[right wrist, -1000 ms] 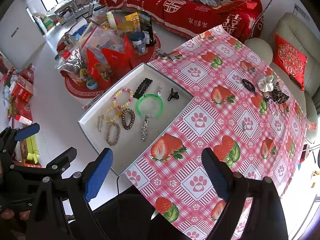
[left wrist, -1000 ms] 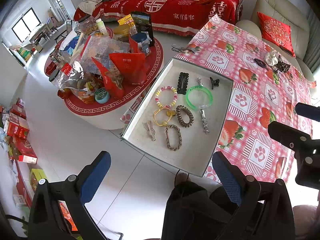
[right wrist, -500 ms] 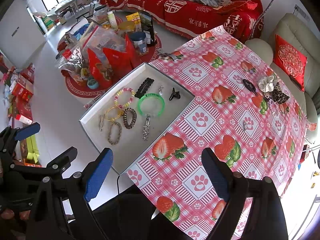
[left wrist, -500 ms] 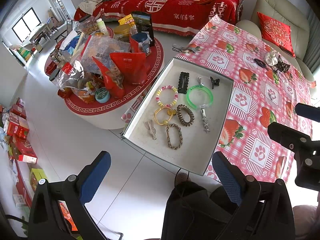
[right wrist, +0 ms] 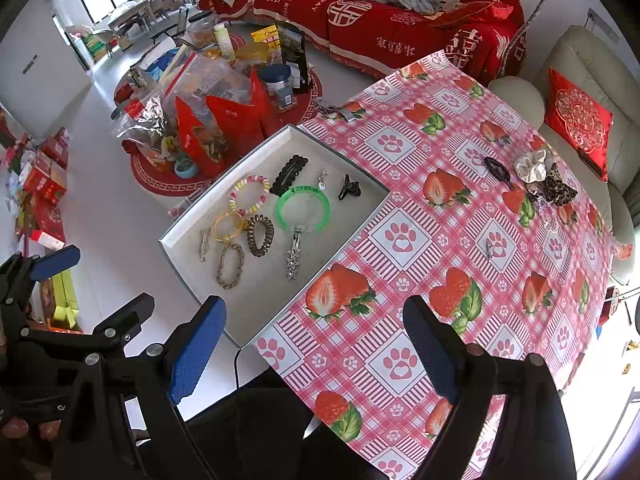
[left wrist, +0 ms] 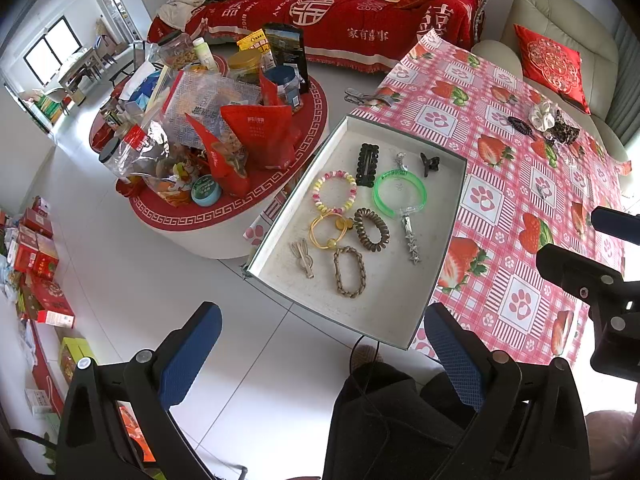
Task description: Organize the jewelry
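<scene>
A shallow grey tray [left wrist: 400, 320] [right wrist: 188, 264] sits at the near-left corner of the strawberry-print table [right wrist: 420, 208]. In it lie a green bangle [right wrist: 303, 209], a bead bracelet [right wrist: 249, 194], a yellow ring [right wrist: 226, 226], a brown coil tie [right wrist: 260, 235], a braided chain [right wrist: 230, 266], a star clip [right wrist: 293, 260] and black clips [right wrist: 289, 170]. Loose pieces lie at the table's far right: scrunchies [right wrist: 532, 166], a black clip [right wrist: 496, 168], a small clip [right wrist: 489, 248]. My left gripper [left wrist: 320, 364] and right gripper [right wrist: 312, 352] hang open and empty, high above the near edge.
A round low table [left wrist: 224, 216] heaped with red snack bags and jars stands left of the tray. A red-covered sofa [left wrist: 360, 20] is behind, a cream armchair [right wrist: 588, 92] with a red cushion at the far right. Boxes lie on the floor at the left.
</scene>
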A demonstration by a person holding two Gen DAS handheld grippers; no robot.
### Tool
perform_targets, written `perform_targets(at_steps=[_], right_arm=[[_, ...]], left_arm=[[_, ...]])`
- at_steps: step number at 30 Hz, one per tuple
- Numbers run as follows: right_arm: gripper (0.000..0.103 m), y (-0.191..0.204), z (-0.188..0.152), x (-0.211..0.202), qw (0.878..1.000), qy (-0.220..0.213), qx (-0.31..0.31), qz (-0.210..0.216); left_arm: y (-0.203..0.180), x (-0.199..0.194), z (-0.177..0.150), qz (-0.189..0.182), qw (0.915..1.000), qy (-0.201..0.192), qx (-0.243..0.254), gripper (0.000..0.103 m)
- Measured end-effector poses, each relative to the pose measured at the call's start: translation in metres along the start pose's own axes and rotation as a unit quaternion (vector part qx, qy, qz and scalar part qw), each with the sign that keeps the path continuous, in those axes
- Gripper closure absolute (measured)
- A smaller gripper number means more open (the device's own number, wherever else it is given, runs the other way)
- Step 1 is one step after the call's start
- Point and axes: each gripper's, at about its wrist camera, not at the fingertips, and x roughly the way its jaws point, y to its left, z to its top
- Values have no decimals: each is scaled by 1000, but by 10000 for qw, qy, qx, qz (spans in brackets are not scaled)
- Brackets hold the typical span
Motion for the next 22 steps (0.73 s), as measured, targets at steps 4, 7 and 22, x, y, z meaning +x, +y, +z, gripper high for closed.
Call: perform_targets(at_steps=[4,7,22], right_arm=[[12,0,0,0,10000,-4,-3,0],[12,1,-1,0,10000,-3,-3,0],[12,2,-1,0,10000,-4,5,-2]], left_arm=[[-1,0,0,4,10000,4,-7,0],[-2,1,1,3,10000,8,-6,0],[9,1,-1,-54,10000,24,-38,0]])
